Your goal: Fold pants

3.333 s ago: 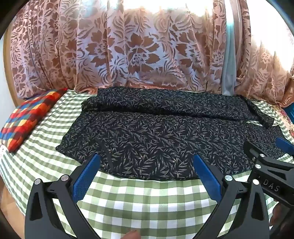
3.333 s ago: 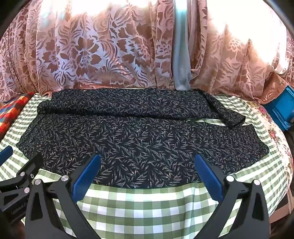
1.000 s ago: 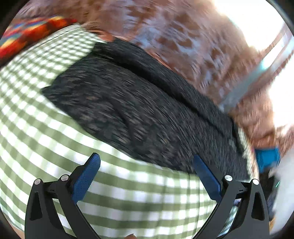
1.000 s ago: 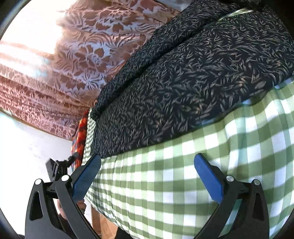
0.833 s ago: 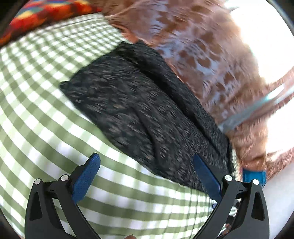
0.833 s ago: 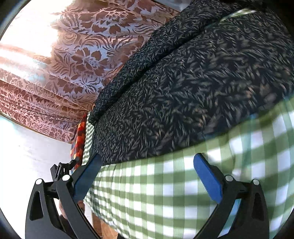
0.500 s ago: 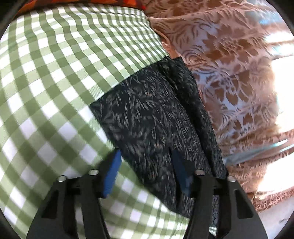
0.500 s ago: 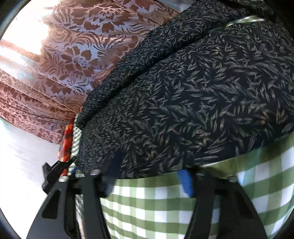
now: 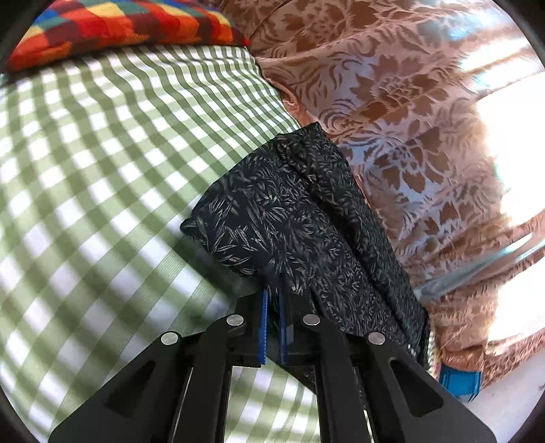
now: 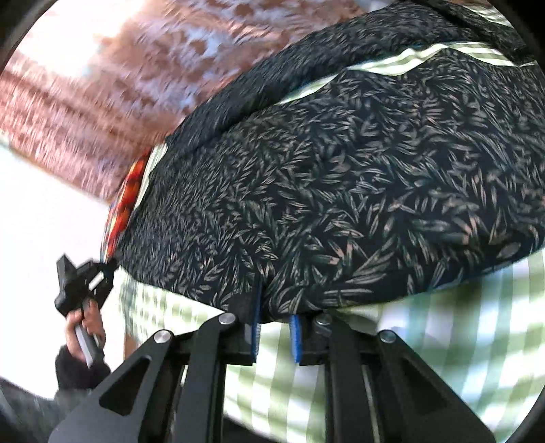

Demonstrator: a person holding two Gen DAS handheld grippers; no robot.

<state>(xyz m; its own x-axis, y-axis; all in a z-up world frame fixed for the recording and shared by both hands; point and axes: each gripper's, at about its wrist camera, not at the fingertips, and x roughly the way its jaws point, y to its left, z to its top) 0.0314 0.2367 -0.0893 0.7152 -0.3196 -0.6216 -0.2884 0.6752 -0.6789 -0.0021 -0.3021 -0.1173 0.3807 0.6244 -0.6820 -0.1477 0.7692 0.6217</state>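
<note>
The pants (image 9: pixel 299 218) are black with a pale leaf print and lie across a green-checked bed cover (image 9: pixel 102 163). In the left wrist view my left gripper (image 9: pixel 272 300) is shut on the near edge of the pants close to one end, the cloth pinched between its blue pads. In the right wrist view the pants (image 10: pixel 357 191) fill most of the frame, and my right gripper (image 10: pixel 275 310) is shut on their near edge, the fabric bunched between the blue pads. The left gripper (image 10: pixel 81 283) shows far left in that view, held by a hand.
A red, orange and blue patchwork pillow (image 9: pixel 112 27) lies at the far left end of the bed. Brown floral curtains (image 9: pixel 408 112) hang right behind the pants. A blue box (image 9: pixel 456 381) sits beyond the far end. The checked cover (image 10: pixel 460 334) lies bare near me.
Both grippers came down onto the near edge of the pants and went from wide open to shut on the cloth. The edge now lifts slightly off the cover.
</note>
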